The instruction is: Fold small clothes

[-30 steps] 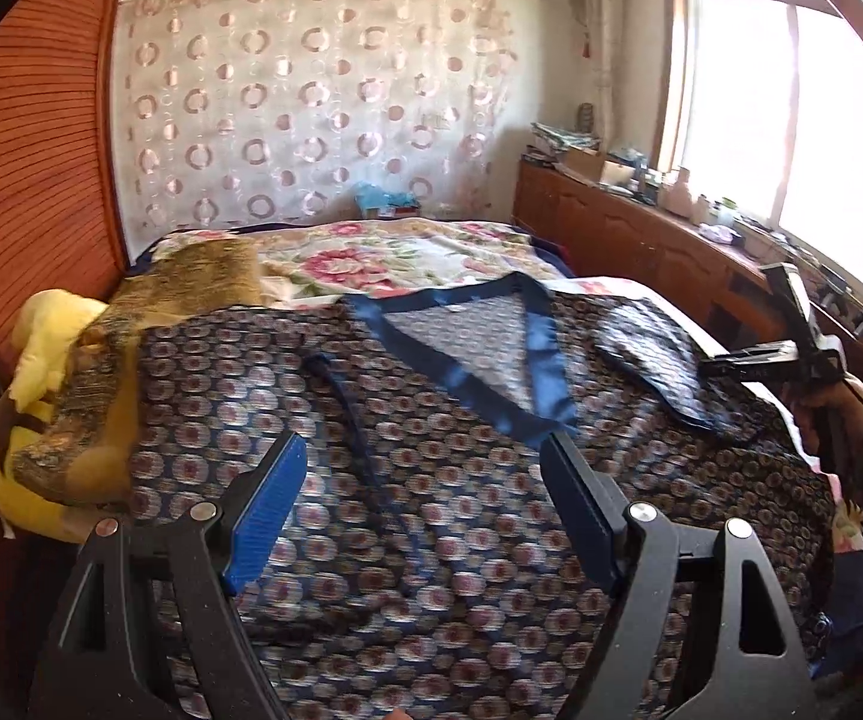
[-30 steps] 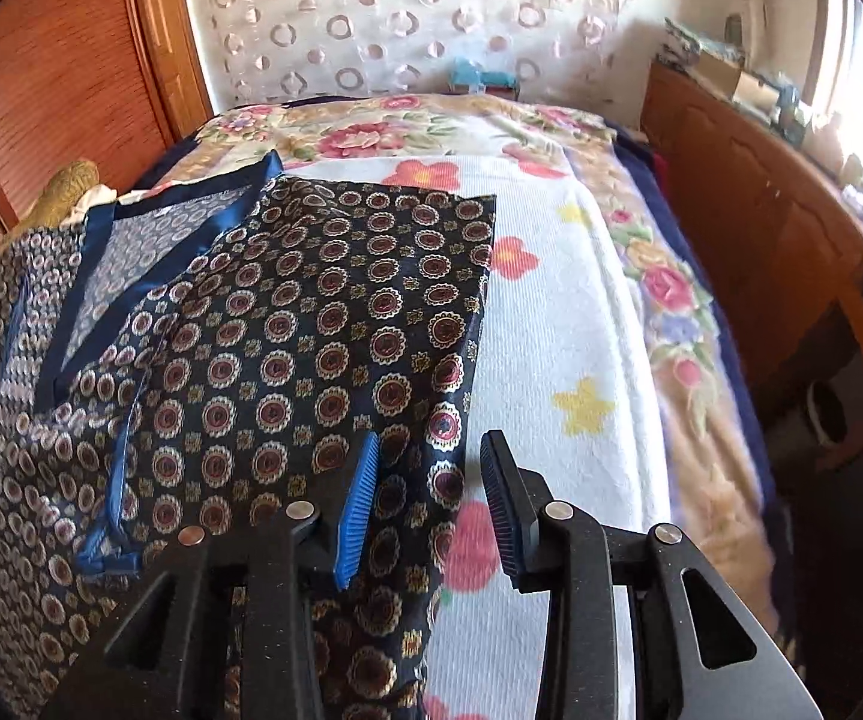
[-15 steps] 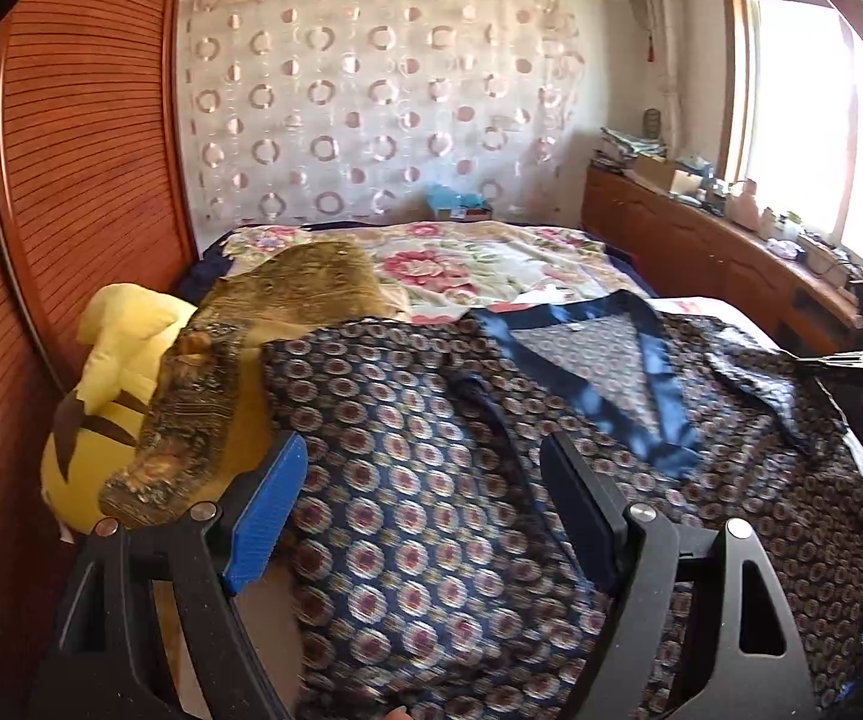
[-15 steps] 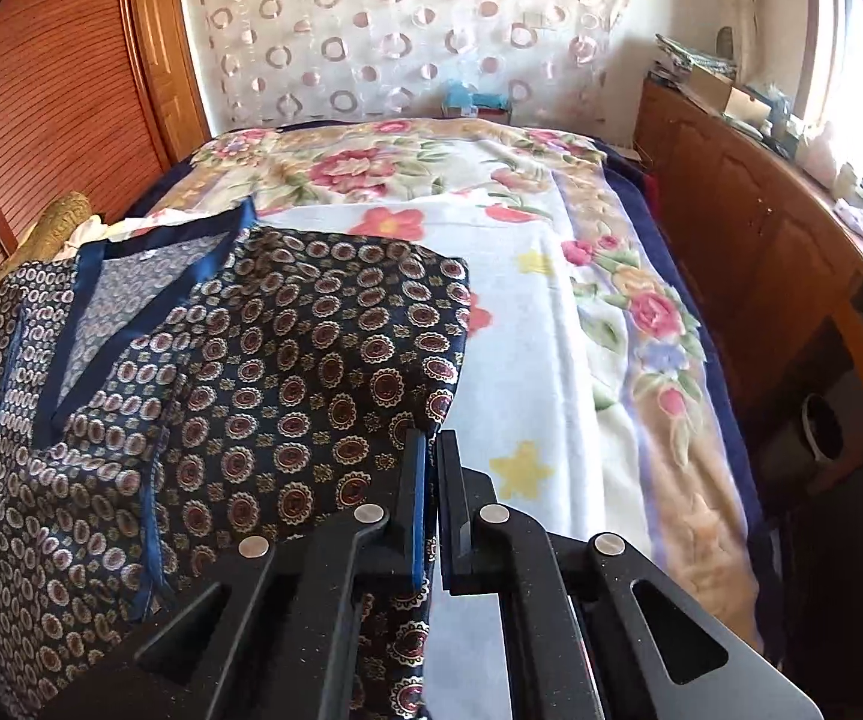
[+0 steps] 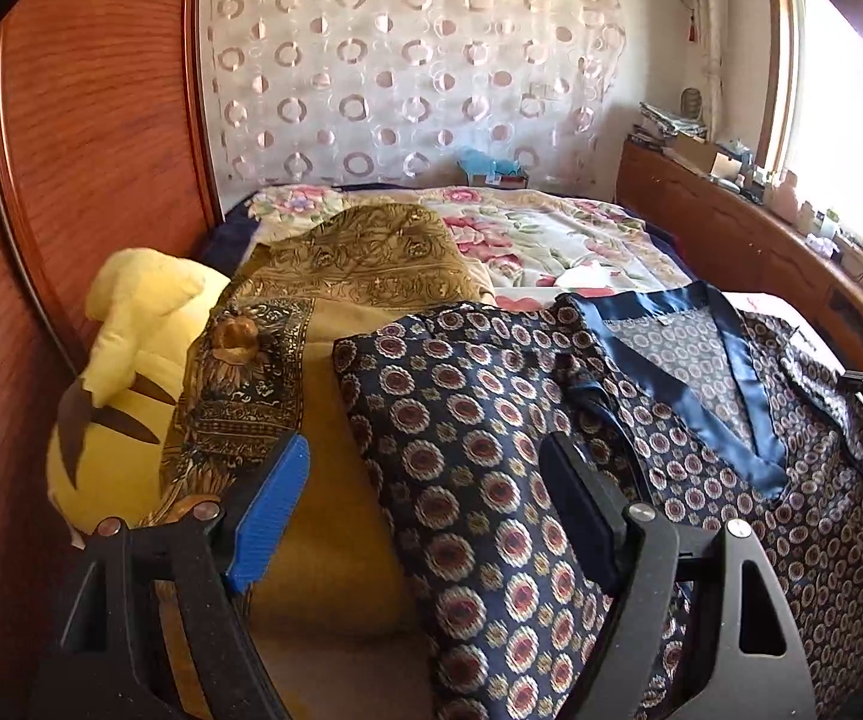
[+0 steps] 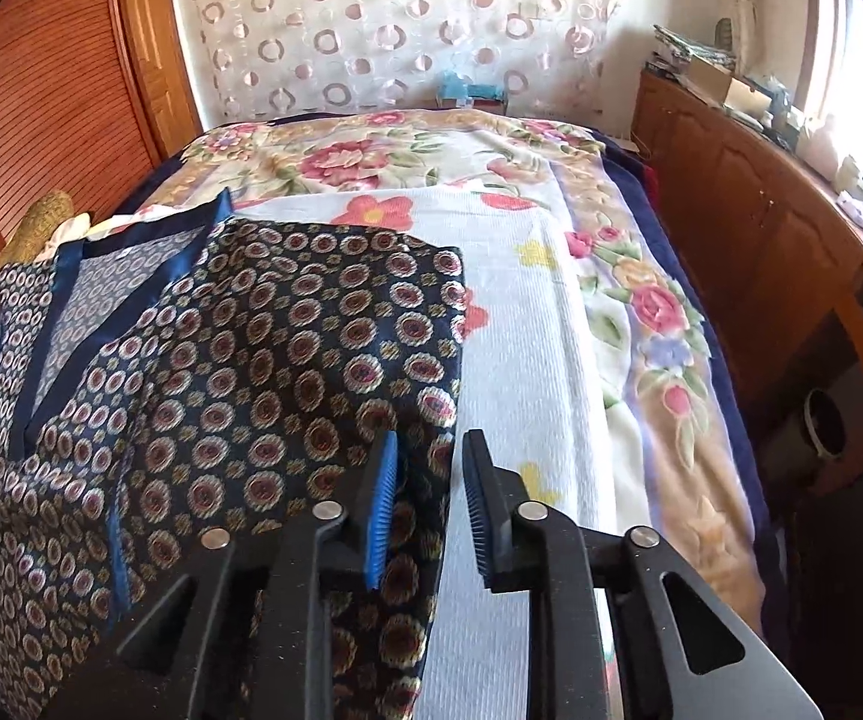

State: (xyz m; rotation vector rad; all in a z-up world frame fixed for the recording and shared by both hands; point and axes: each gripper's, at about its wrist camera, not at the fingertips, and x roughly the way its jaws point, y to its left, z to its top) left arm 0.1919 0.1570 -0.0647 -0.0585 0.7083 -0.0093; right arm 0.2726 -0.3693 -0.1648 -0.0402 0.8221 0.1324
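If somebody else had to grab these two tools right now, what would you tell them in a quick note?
Left tool: open, holding nothing, poised over the left edge of the patterned navy shirt.
Right tool: open, astride the shirt's right edge, not clamping it.
The shirt lies face up on the bed, its blue-trimmed collar toward the far end. On its left sit a gold patterned cloth and a yellow plush toy.
Done: the right side looks folded inward.
Left: probably fold the left side in, then fold it lengthwise.
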